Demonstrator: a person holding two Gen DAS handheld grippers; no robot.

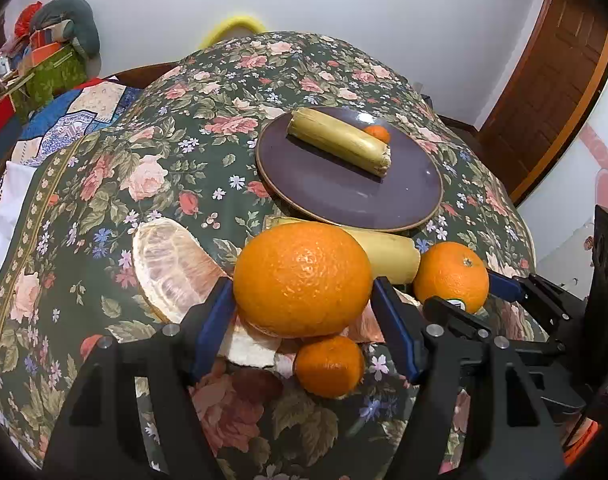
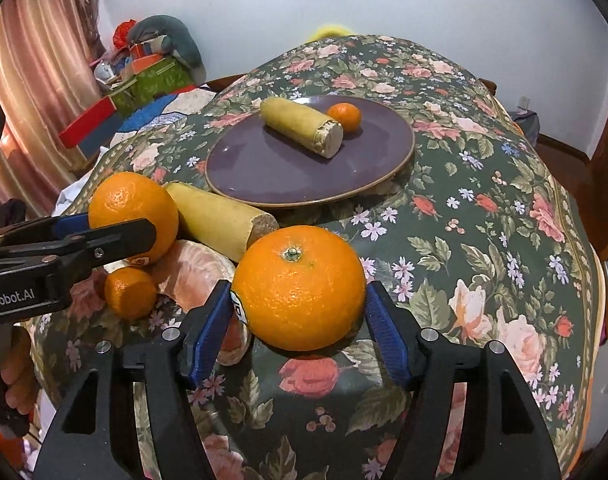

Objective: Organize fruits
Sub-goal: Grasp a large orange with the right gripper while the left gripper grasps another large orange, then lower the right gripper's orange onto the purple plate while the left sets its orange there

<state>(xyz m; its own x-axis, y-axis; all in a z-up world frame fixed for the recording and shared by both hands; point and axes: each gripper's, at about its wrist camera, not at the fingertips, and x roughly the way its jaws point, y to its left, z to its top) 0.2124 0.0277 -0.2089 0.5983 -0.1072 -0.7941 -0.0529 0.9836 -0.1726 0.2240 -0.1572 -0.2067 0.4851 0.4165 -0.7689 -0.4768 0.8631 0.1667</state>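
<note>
Nearest in the left wrist view: the left gripper [image 1: 304, 312], fingers spread wide to either side of a large orange [image 1: 302, 278], blue pads close to the peel, actual contact not certain. Just below that orange, a small mandarin [image 1: 329, 366]; under and left of it, peeled pomelo pieces [image 1: 172, 266].

Likewise in the right wrist view: the right gripper [image 2: 298, 320], wide apart around a second orange [image 2: 300, 288] resting on the cloth, a gap visible at the right pad, left pad close to the sticker.

Just behind both oranges, a yellow cut stalk [image 2: 220, 220] lying on the flowered tablecloth [image 2: 483, 240], its far end by the rim of a purple plate [image 2: 264, 176].

On the plate, a second yellow stalk [image 2: 300, 126] touching or just beside another small mandarin [image 2: 344, 117].

Beyond the table: white wall [image 2: 463, 0], pink curtain [image 2: 36, 60] at left, piled boxes and cloth [image 2: 152, 64], a wooden door [image 1: 551, 80] at right.
</note>
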